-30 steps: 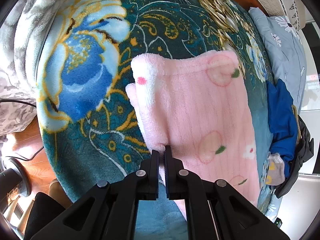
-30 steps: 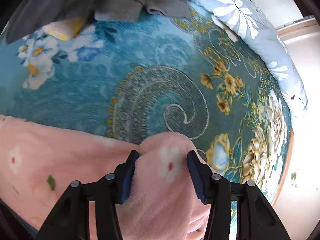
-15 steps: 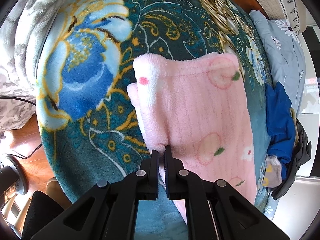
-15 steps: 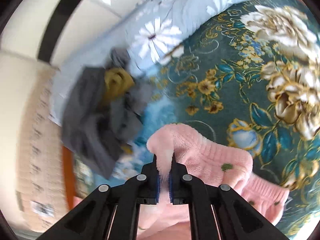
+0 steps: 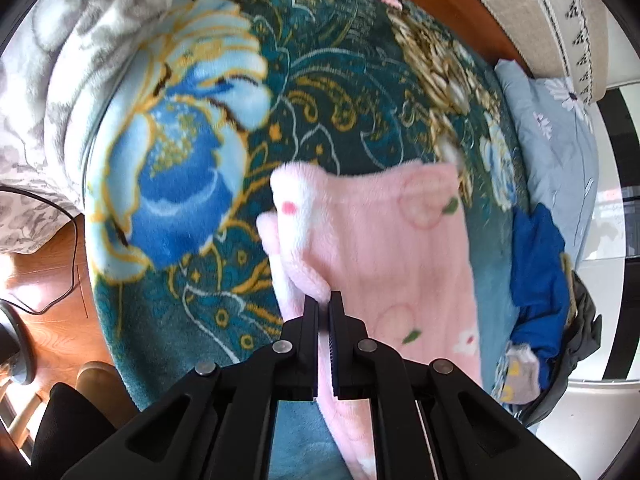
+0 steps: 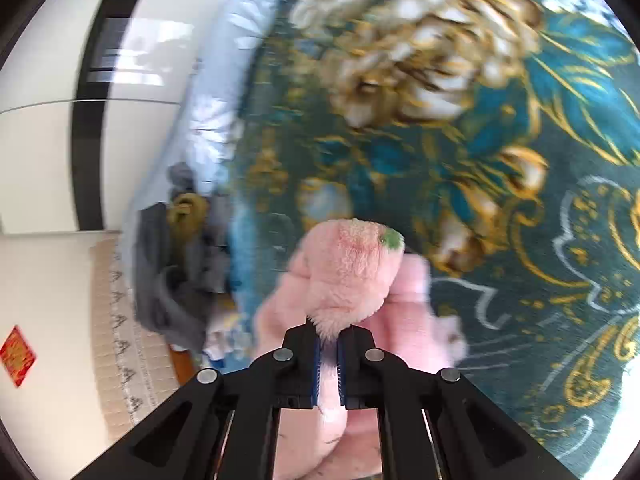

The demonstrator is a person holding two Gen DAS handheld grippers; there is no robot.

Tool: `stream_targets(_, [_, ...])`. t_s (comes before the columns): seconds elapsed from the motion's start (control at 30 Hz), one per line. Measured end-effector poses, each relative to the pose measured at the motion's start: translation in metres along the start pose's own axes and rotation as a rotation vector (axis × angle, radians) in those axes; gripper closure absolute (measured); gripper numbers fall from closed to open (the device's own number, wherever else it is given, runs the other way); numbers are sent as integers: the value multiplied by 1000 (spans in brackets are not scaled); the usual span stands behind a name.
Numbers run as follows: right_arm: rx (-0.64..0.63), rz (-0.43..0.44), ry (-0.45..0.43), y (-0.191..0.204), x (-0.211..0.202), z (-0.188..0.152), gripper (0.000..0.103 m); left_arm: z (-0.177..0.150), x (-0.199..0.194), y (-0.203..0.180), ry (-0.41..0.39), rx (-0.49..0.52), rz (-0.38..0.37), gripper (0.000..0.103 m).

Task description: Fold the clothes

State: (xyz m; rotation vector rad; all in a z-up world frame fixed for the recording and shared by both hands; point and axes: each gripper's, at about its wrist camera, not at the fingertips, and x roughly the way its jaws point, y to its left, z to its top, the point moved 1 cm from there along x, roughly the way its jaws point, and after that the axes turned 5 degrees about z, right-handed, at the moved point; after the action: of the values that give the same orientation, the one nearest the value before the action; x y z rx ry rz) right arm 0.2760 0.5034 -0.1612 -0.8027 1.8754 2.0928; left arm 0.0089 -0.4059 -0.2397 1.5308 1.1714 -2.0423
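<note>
Swung round since a moment ago, the right gripper (image 6: 327, 330) now clamps a bunched pink fleece garment (image 5: 384, 240) over the floral blanket (image 5: 320, 92) — the left gripper (image 5: 324, 300) pinches its near edge, jaws nearly closed.

Fuzzy pink fruit-print garment (image 5: 384, 248) lies folded, apparently doubled, on the bed.

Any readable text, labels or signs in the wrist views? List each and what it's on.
Nothing readable.
Red square sign with gold marks on the cream wall, right wrist view: too blurred to read.
Pink fleece garment and teal floral blanket: printed patterns only, no lettering.
</note>
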Motion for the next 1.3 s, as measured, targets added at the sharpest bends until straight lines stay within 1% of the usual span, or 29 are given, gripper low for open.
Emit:
stream_targets(0.03, [-38,53,-5,13,-2,1,96,1,0,1,1,-9,2,99])
stream_targets(0.07, [-76,69,-2,25,-2,0,96,2,0,2,2,-17,4,99])
stream_targets(0.1, [-106,60,8,32,-1,-1,96,2,2,5,11,-19,16,99])
stream_targets(0.13, [-115,3,34,30,5,-4,96,2,4,8,21,-21,28,99])
stream_targets(0.17, [-105,-72,59,21,11,-6,96,2,10,7,29,-23,39,99])
stream_targets(0.2, [-87,-154,77,6,15,-9,96,3,16,6,36,-26,49,99])
stream_targets(0.23, [-65,-217,87,-8,17,-12,96,2,14,9,39,-35,44,99])
stream_targets(0.27, [-36,-235,84,-21,16,-14,95,2,12,12,41,-44,39,99])
stream_targets(0.33, [12,-232,74,-43,10,-18,92,2,9,13,41,-54,19,99])
stream_targets(0.4, [25,-262,69,-51,5,-18,83,0,5,14,43,-54,0,99])
stream_targets(0.47, [17,-297,58,-54,2,-17,55,0,6,15,47,-66,-8,99])
stream_targets(0.5, [13,-306,54,-55,3,-15,54,1,6,16,51,-79,-18,99])
stream_targets(0.53, [15,-305,55,-57,4,-14,53,0,6,18,55,-93,-24,98])
stream_targets(0.6, [31,-293,74,-62,12,-15,53,0,6,21,62,-123,-33,90])
stream_targets(0.67, [41,-287,92,-68,20,-17,53,1,3,25,58,-152,-46,77])
stream_targets(0.7, [43,-290,96,-71,23,-19,53,2,0,27,53,-168,-60,75])
stream_targets(0.77, [59,-293,91,-76,25,-20,53,3,-3,31,44,-193,-79,62])
stream_targets(0.83, [82,-280,80,-80,25,-20,53,4,-4,34,33,-197,-77,56])
stream_targets(0.87, [88,-276,77,-81,25,-20,53,4,-2,34,35,-192,-74,56])
stream_targets(0.97, [84,-277,75,-81,23,-20,53,4,8,32,46,-196,-94,56])
stream_targets(1.03, [97,-262,74,-83,23,-23,53,5,13,29,48,-200,-105,56])
stream_targets(1.1, [113,-244,66,-86,23,-26,53,7,19,24,45,-176,-80,56])
stream_targets(1.2, [138,-216,46,-88,25,-31,57,8,24,16,17,-149,-62,56])
stream_targets(1.27, [147,-200,31,-88,27,-35,65,10,24,11,-6,-127,-51,56])
stream_targets(1.3, [151,-193,23,-88,28,-37,68,11,24,9,-20,-122,-51,56])
